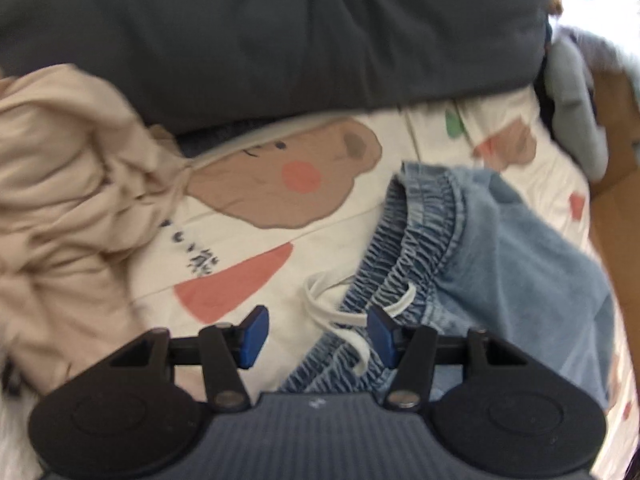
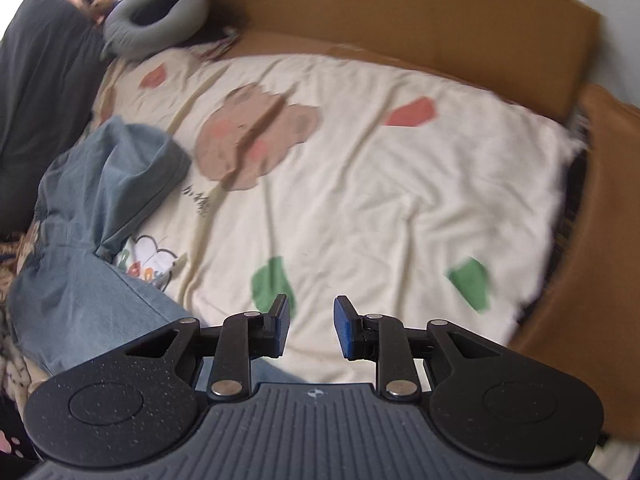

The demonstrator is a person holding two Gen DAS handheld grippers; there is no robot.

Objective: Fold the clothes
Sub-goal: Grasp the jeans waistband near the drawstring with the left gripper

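Reaching for the jeans [image 1: 500, 248] is the step we judge to be in hand: they lie crumpled on the quilt [image 1: 352, 208], waistband [image 1: 416, 240] bunched and turned up toward the left gripper [image 1: 318, 336], legs trailing away to the side. Our left gripper hangs just over the waistband with its jaws spread and nothing pinched — the white drawstring [image 1: 344, 320] loops across the gap between the blue pads [image 1: 256, 336] but neither pad presses on it. To do this well, we want the left pads to close on the elastic edge itself, not on the cord, which would slip and drag the fabric askew. Our right gripper [image 2: 312, 328] is over bare quilt beside the denim, jaws parted, a modest gap and nothing between them; the right jaws are just finishing opening. It should cross to the far side of the waistband so we can lift both corners level and shake the legs straight before laying them flat. In the right wrist view the jeans [image 2: 100, 208] sit at the left edge of the quilt, with broad open bedding beyond, and that is where we would spread them. A beige garment [image 1: 68, 200] is heaped close by on the left and could get caught up in the lift; a dark pillow [image 1: 260, 40] crowds the far edge, a grey neck cushion [image 2: 156, 24] sits in the corner, and the brown bed frame [image 2: 440, 20] hems in the right side.
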